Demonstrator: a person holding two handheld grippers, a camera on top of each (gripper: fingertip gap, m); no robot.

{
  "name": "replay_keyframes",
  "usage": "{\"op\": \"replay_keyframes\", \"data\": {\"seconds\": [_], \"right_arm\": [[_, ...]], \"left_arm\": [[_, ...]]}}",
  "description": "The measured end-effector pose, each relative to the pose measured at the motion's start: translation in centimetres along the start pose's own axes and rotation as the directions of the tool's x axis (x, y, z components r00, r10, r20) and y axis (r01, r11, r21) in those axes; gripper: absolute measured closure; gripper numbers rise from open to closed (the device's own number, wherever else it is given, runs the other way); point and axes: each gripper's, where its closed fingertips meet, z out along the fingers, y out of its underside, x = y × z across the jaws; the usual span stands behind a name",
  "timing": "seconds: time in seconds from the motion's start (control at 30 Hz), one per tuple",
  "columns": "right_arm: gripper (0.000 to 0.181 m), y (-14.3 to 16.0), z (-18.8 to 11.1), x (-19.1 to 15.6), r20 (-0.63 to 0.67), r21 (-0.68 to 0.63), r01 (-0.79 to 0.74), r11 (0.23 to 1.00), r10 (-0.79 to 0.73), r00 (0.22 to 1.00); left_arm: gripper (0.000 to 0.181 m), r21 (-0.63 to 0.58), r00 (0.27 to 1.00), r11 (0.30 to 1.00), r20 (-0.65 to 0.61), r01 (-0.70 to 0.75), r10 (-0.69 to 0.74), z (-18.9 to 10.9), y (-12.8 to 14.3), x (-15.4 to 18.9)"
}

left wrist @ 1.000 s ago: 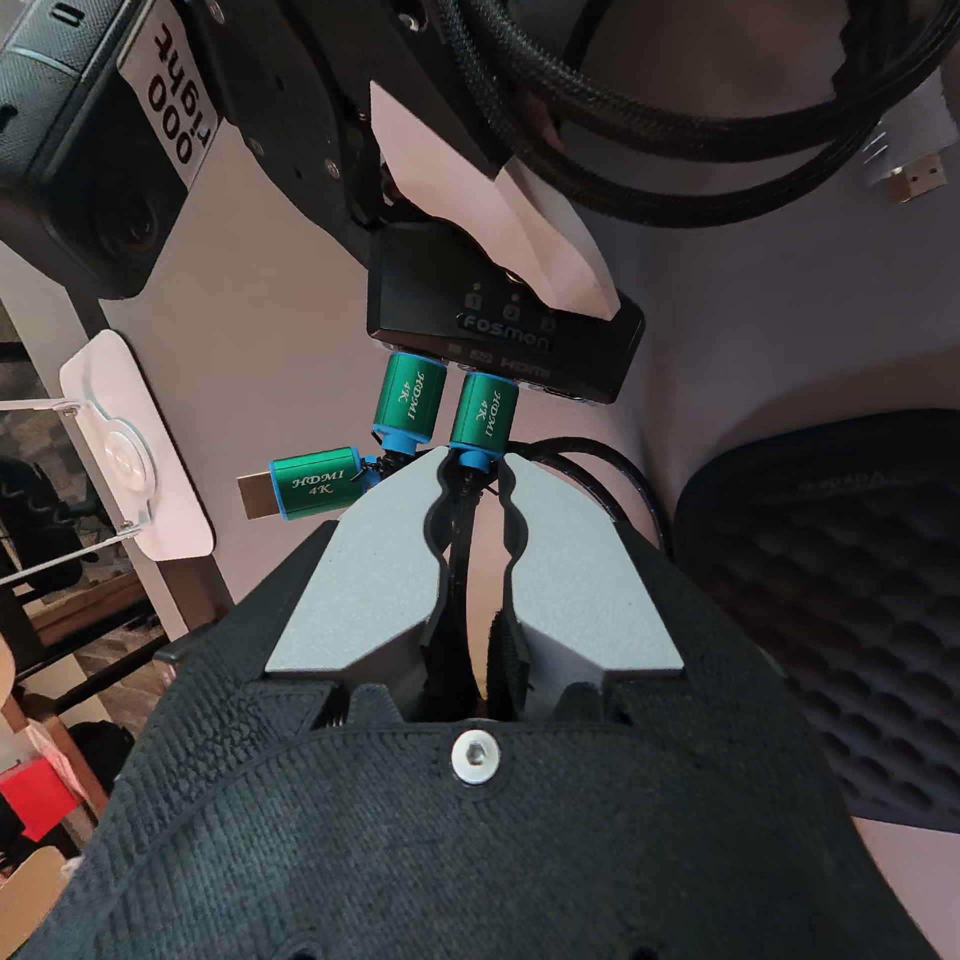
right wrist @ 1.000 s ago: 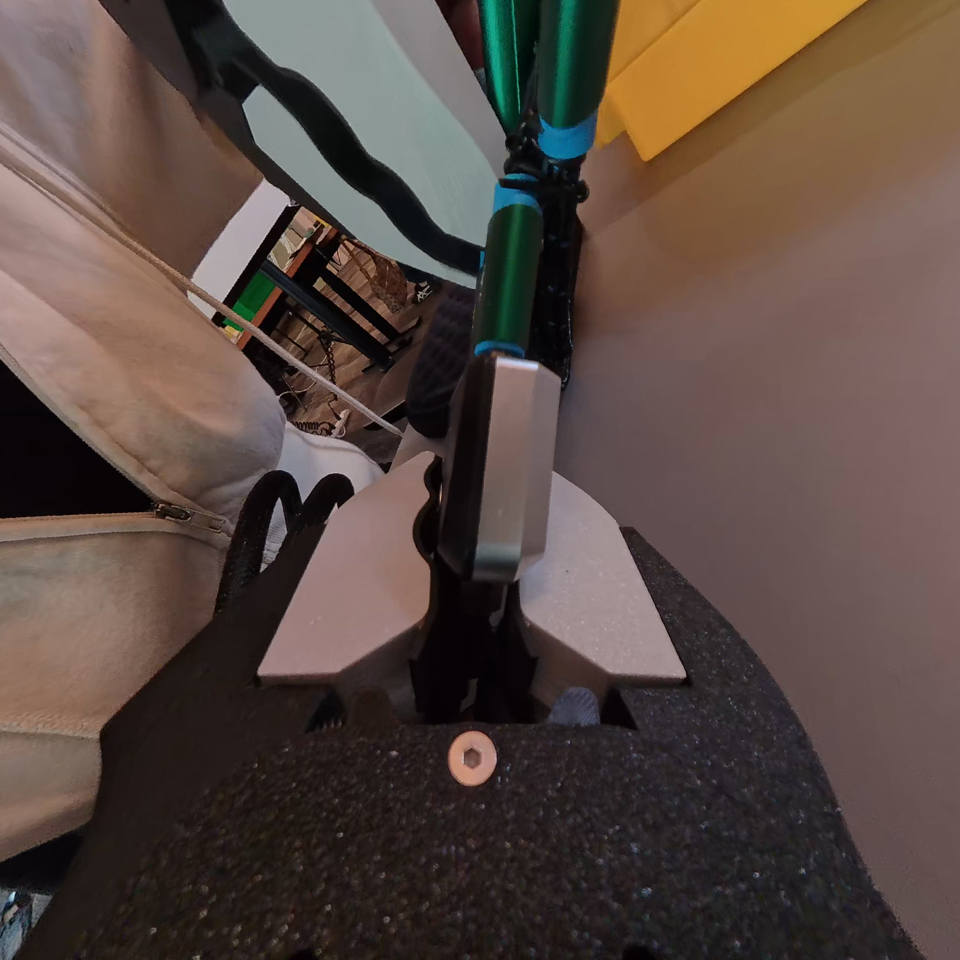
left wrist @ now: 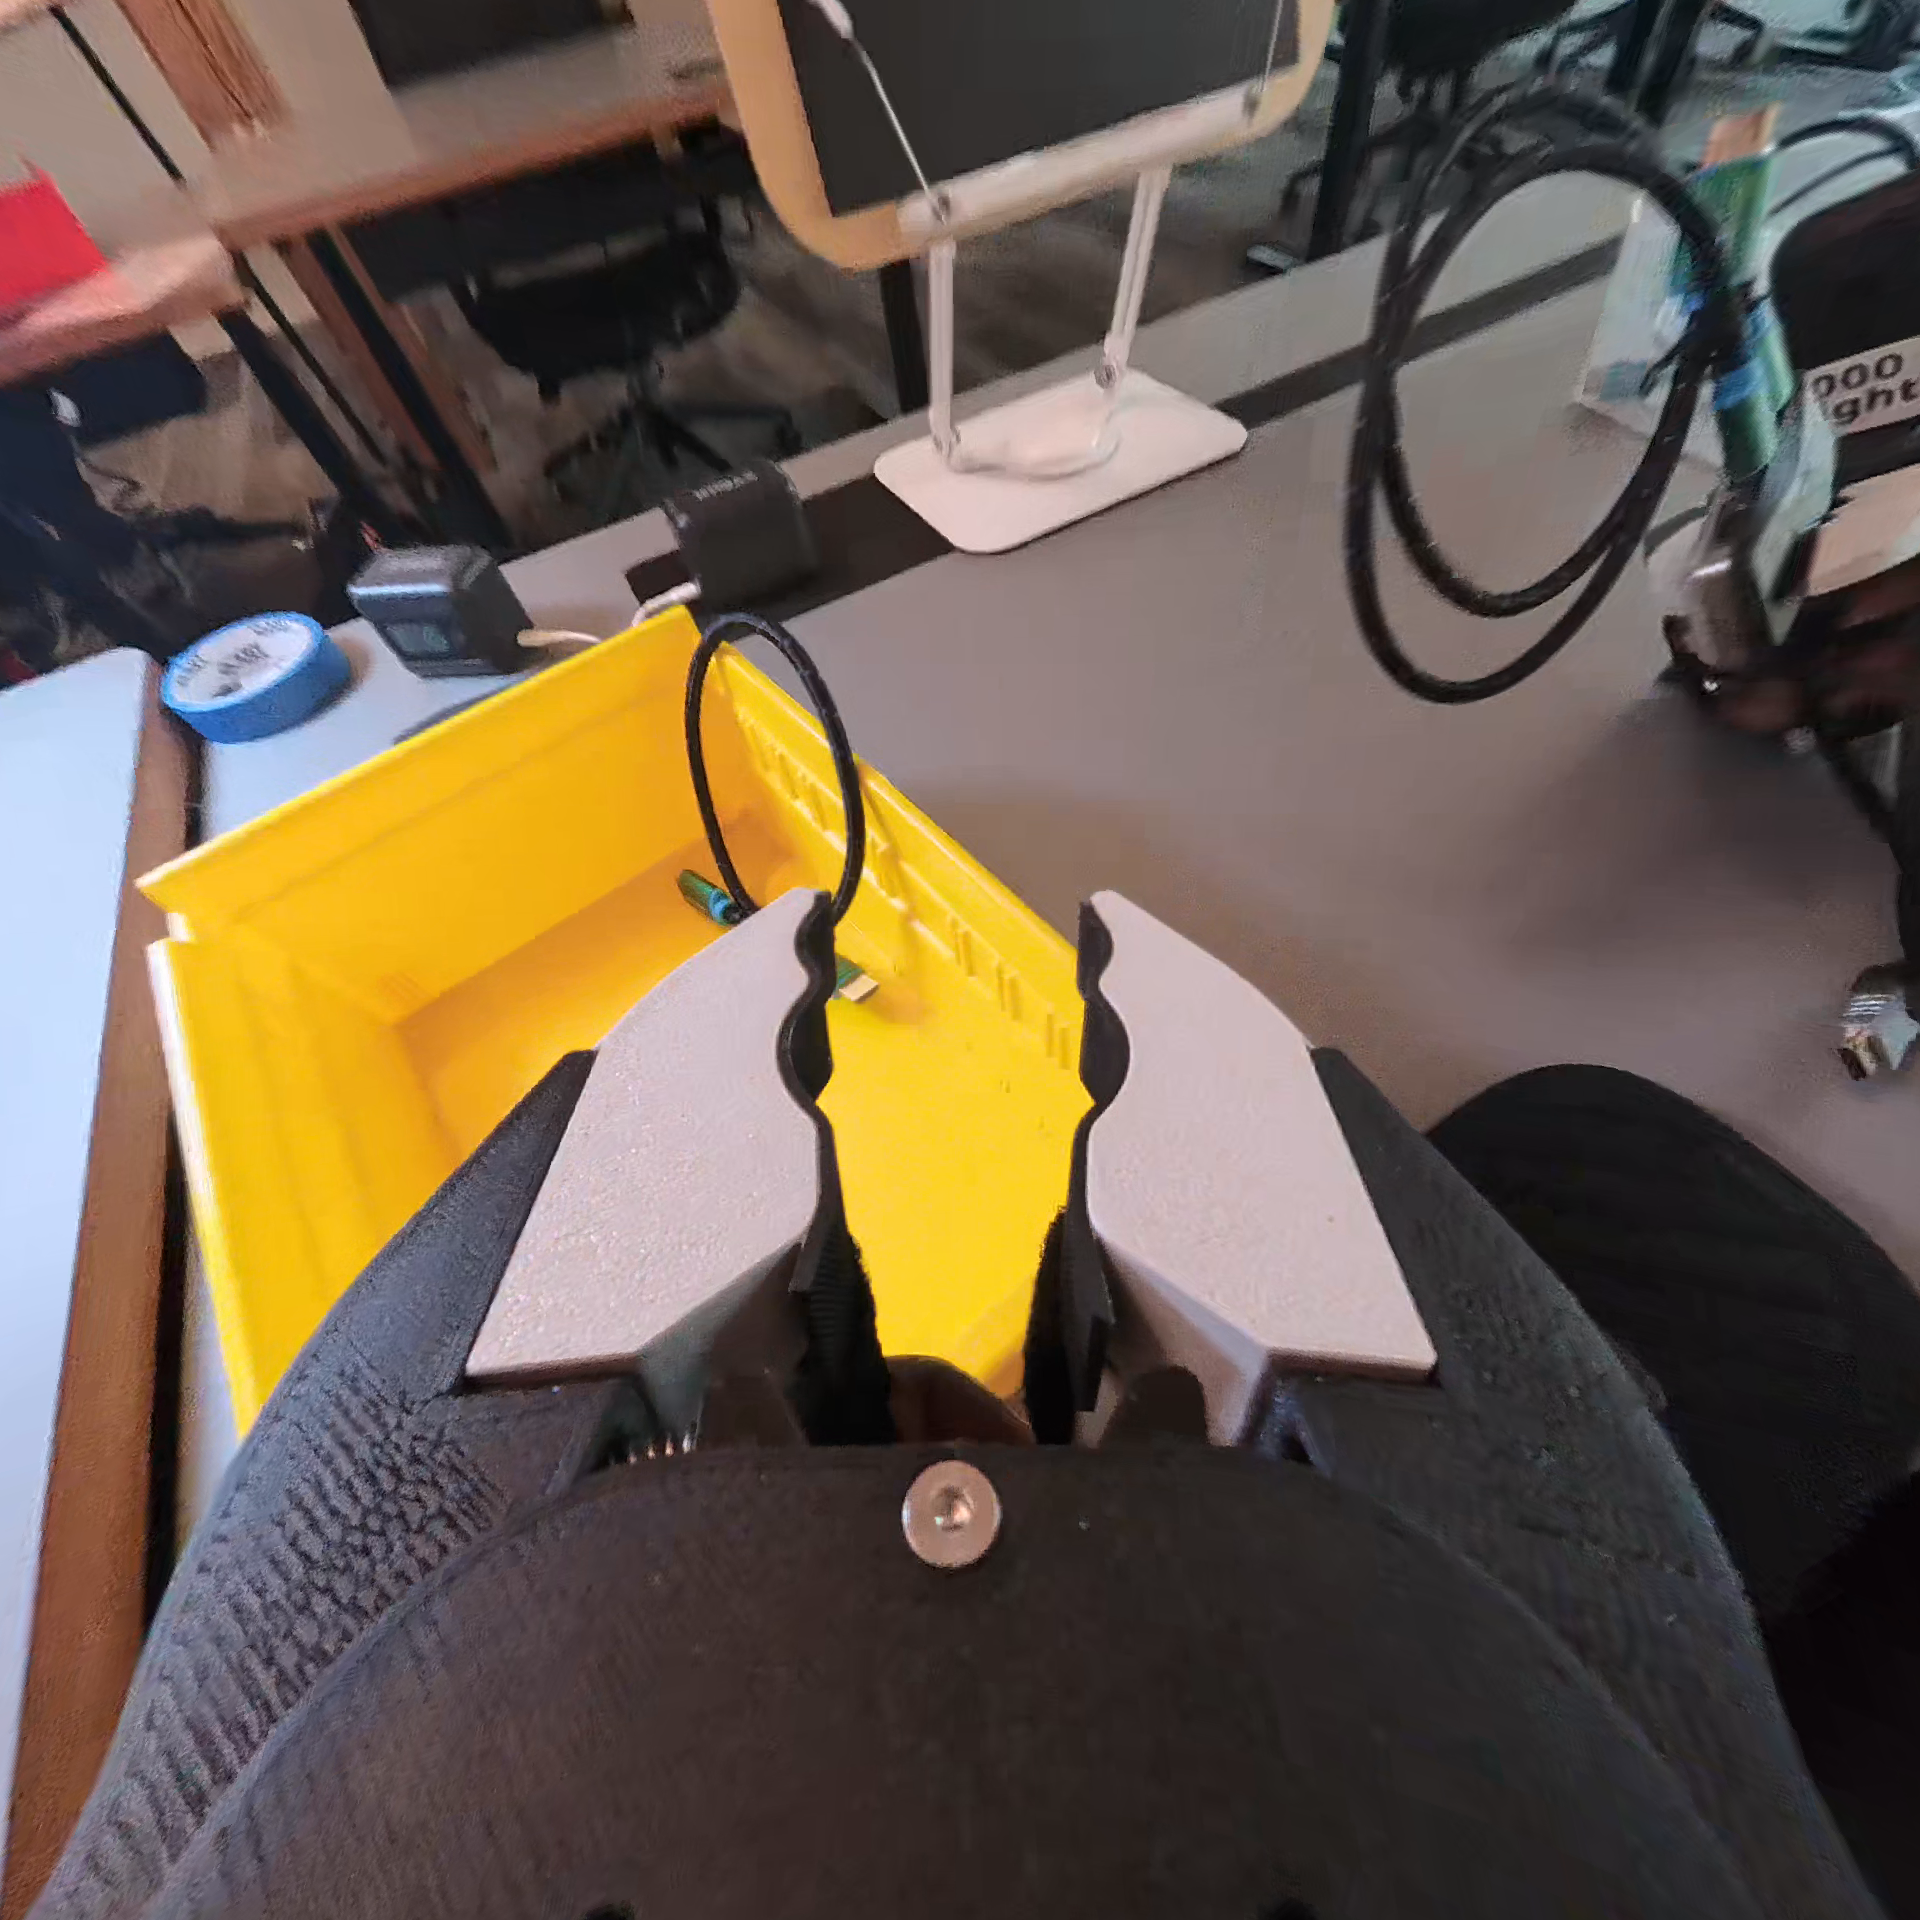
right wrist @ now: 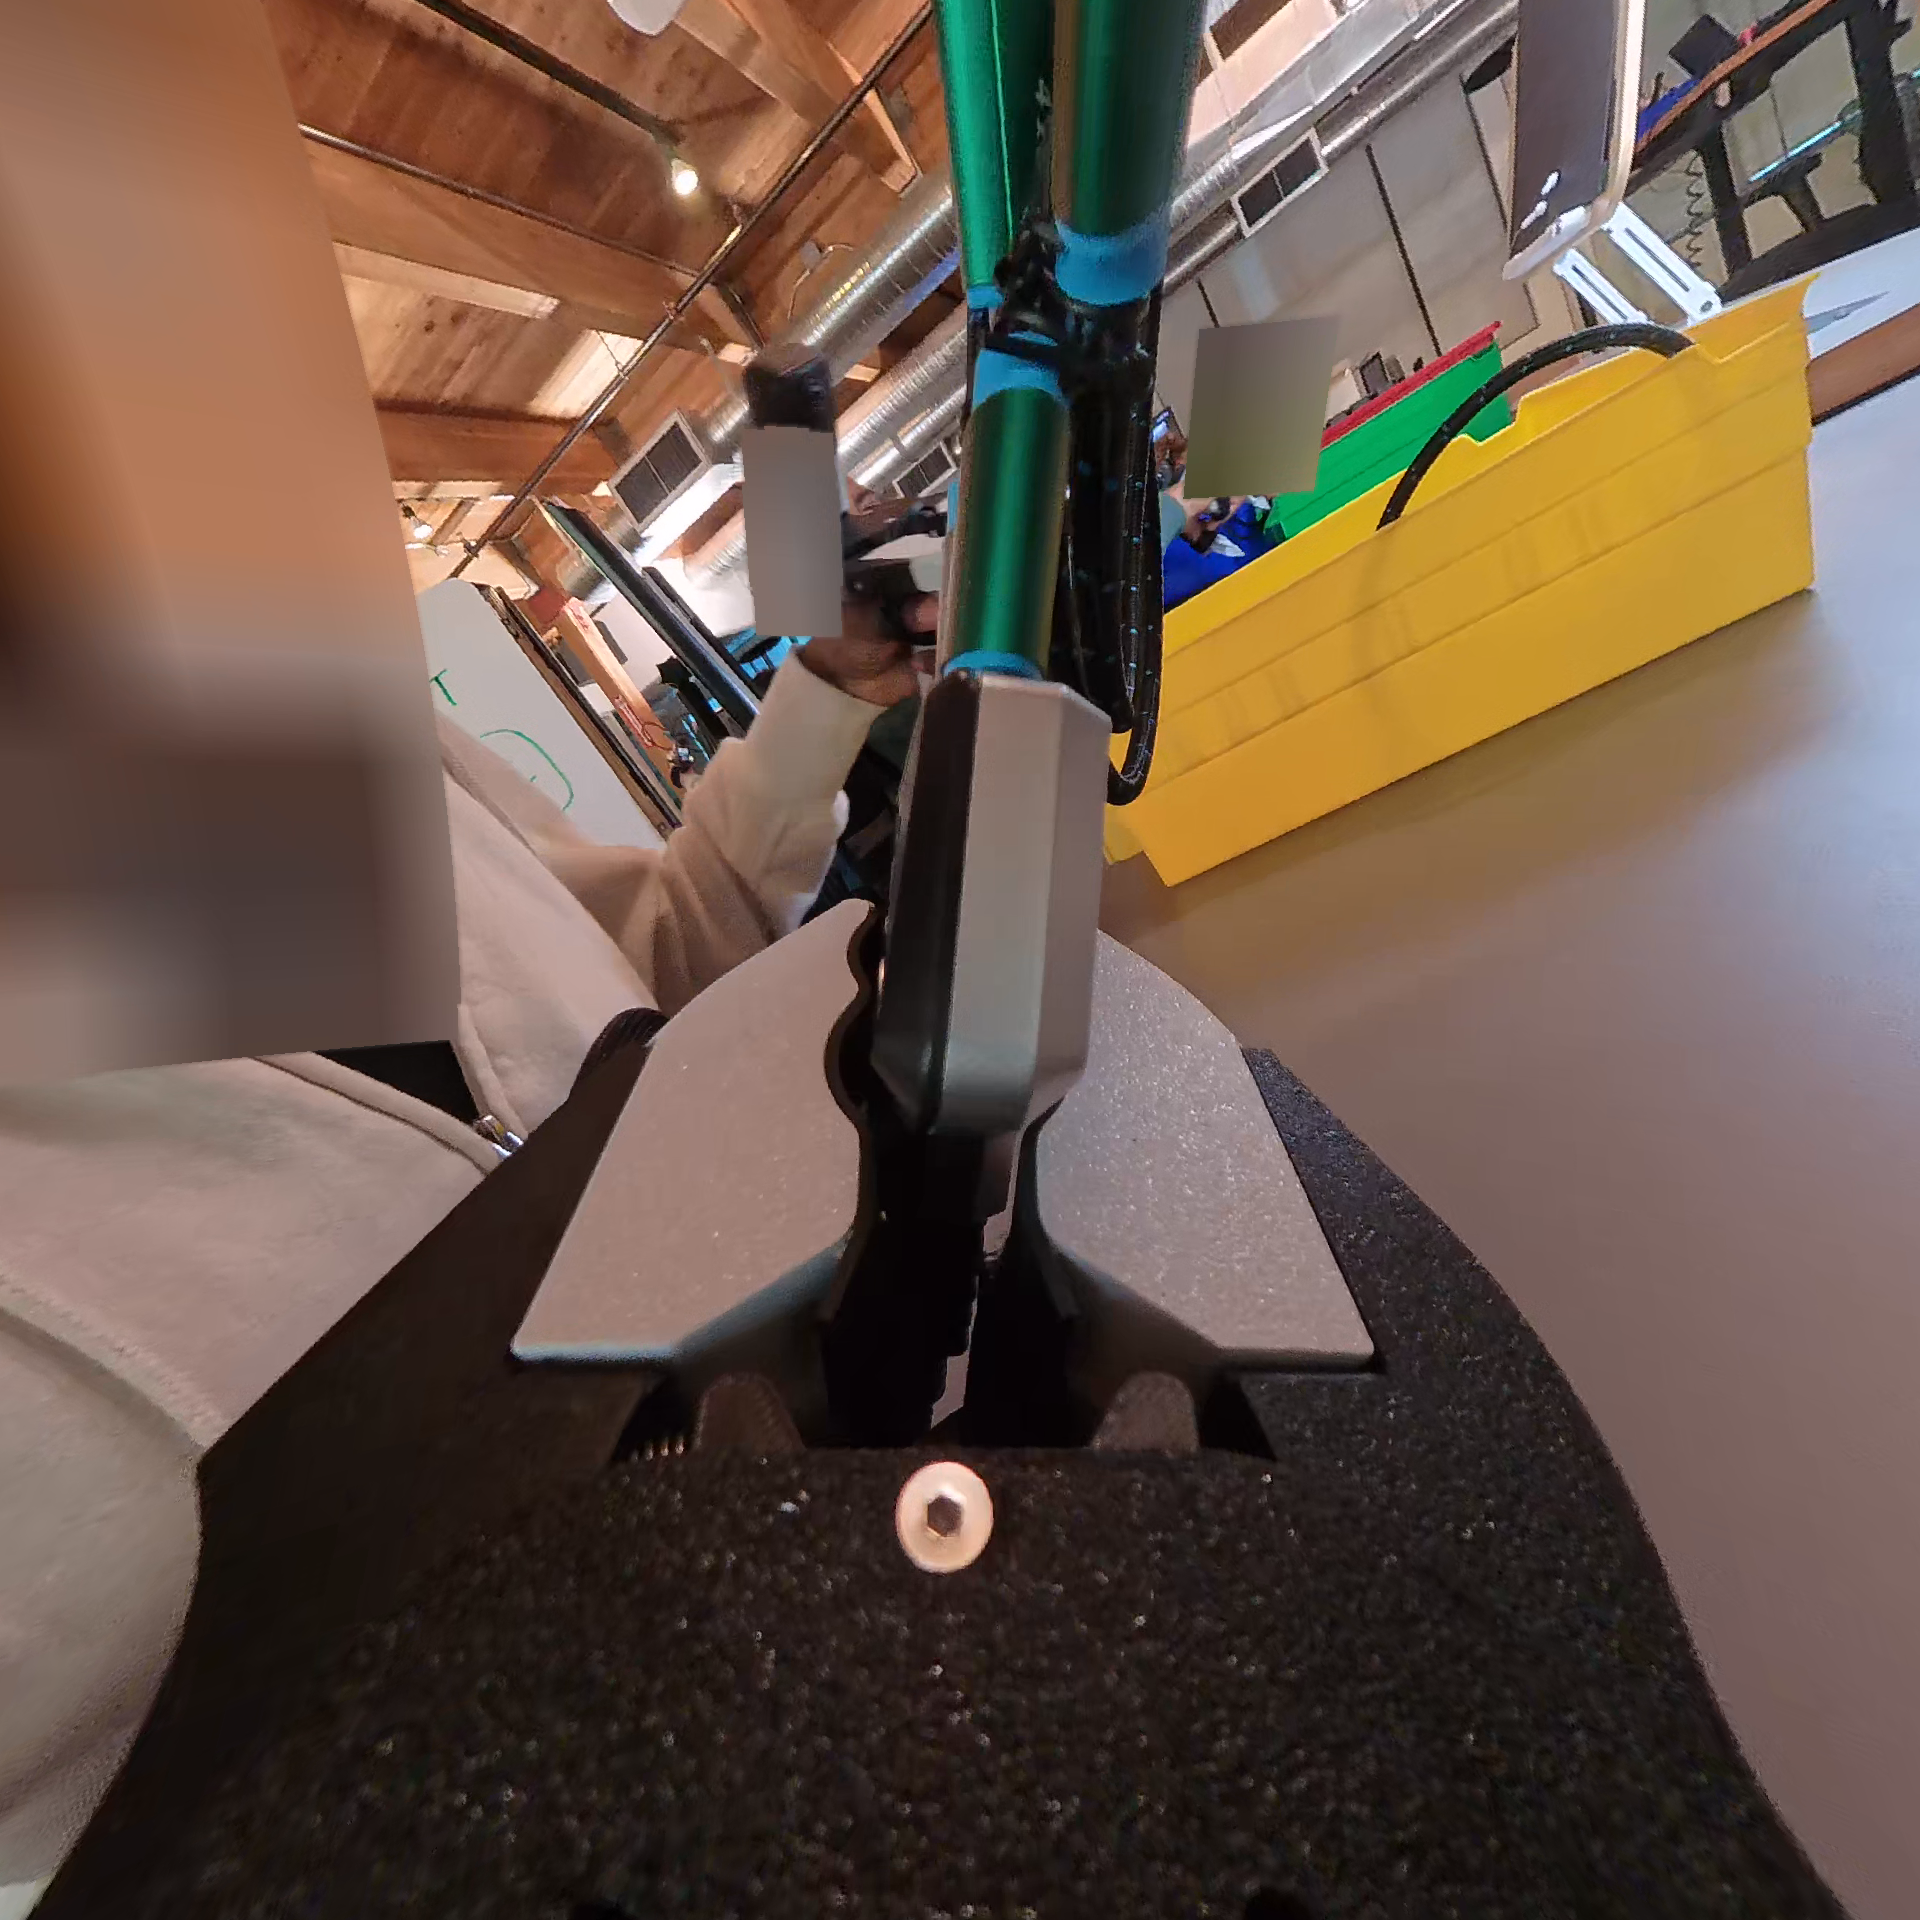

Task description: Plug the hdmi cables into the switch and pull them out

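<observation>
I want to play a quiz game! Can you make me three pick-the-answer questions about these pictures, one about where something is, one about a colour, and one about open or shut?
1. Where does the thin black cable loop lie?
A. in the yellow plastic bin
B. on the floor
C. on a chair

2. What colour is the roll of tape?
A. red
B. blue
C. white

3. How is the left gripper?
A. shut on a cable
B. shut on the bin
C. open

Answers: 1 A, the loop rises out of the bin. 2 B, it is blue, beside the bin. 3 C, a wide gap shows between its fingers, nothing in it.
</observation>
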Motion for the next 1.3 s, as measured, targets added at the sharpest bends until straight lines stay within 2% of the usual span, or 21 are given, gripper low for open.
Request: {"op": "replay_keyframes", "data": {"seconds": [0.07, 0.17, 0.2, 0.23, 0.3, 0.33, 0.43, 0.53, 0.7, 0.8, 0.83, 0.93, 1.07, 1.17, 1.3], "right_arm": [[0.158, -0.1, 0.0, 0.1, 0.001, 0.008, -0.003, 1.000, 0.003, 1.000], [0.158, 0.0, 0.1, 0.1, 0.007, 0.002, -0.004, 1.000, 0.004, 1.000], [0.158, 0.1, 0.1, 0.2, 0.004, -0.001, -0.001, 1.000, 0.001, 1.000], [0.158, 0.1, 0.1, 0.2, 0.001, -0.005, 0.003, 1.000, -0.003, 1.000], [0.158, 0.2, 0.2, 0.3, -0.001, -0.011, 0.009, 1.000, -0.009, 1.000], [0.158, 0.2, 0.2, 0.3, -0.001, -0.014, 0.010, 1.000, -0.010, 1.000], [0.157, 0.3, 0.2, 0.3, 0.001, -0.019, 0.012, 1.000, -0.012, 1.000], [0.157, 0.3, 0.3, 0.3, 0.005, -0.023, 0.014, 1.000, -0.014, 1.000], [0.157, 0.5, 0.3, 0.2, 0.015, -0.035, 0.018, 0.999, -0.018, 1.000], [0.157, 0.5, 0.4, 0.2, 0.013, -0.041, 0.017, 0.999, -0.017, 1.000], [0.157, 0.6, 0.4, 0.2, 0.014, -0.043, 0.016, 0.999, -0.015, 1.000], [0.157, 0.7, 0.4, 0.2, 0.014, -0.053, 0.010, 0.999, -0.009, 1.000], [0.157, 0.9, 0.5, 0.2, 0.015, -0.064, 0.009, 0.998, -0.008, 1.000], [0.157, 0.9, 0.5, 0.3, 0.008, -0.066, 0.006, 0.998, -0.005, 1.000], [0.157, 0.9, 0.5, 0.3, 0.000, -0.063, 0.008, 0.998, -0.008, 1.000]], "left_arm": [[0.134, -0.073, 0.998, 0.997, -0.054, 0.033, -0.037, 2.5, 0.9, -1.0], [0.135, -0.212, 0.997, 0.976, -0.072, -0.051, 0.036, 6.2, 2.9, -3.4], [0.143, -0.237, 0.999, 0.971, -0.051, -0.011, -0.001, 7.2, 3.1, -4.6], [0.148, -0.242, 0.993, 0.966, -0.046, 0.092, -0.106, 8.2, 2.8, -5.6], [0.148, -0.217, 0.932, 0.918, -0.077, 0.332, -0.355, 10.0, 1.9, -7.1], [0.146, -0.224, 0.900, 0.885, -0.064, 0.408, -0.431, 10.9, 2.0, -8.1], [0.138, -0.303, 0.872, 0.826, 0.031, 0.475, -0.489, 12.9, 4.5, -10.6], [0.138, -0.414, 0.861, 0.775, 0.043, 0.477, -0.507, 14.6, 7.0, -10.3], [0.135, -0.554, 0.891, 0.724, 0.074, 0.411, -0.449, 16.6, 10.8, -9.6], [0.161, -0.564, 0.914, 0.747, 0.034, 0.352, -0.405, 16.9, 11.0, -9.1], [0.162, -0.556, 0.923, 0.761, 0.029, 0.334, -0.384, 16.8, 10.8, -9.1], [0.170, -0.442, 0.949, 0.847, 0.036, 0.296, -0.313, 15.7, 8.5, -9.7], [0.172, -0.232, 0.976, 0.948, 0.059, 0.216, -0.208, 12.2, 3.1, -10.2], [0.172, -0.079, 0.989, 0.987, 0.054, 0.142, -0.138, 8.8, -1.6, -8.9], [0.172, 0.101, 0.999, 0.995, 0.041, -0.025, 0.021, 4.2, -7.5, -5.1]]}}
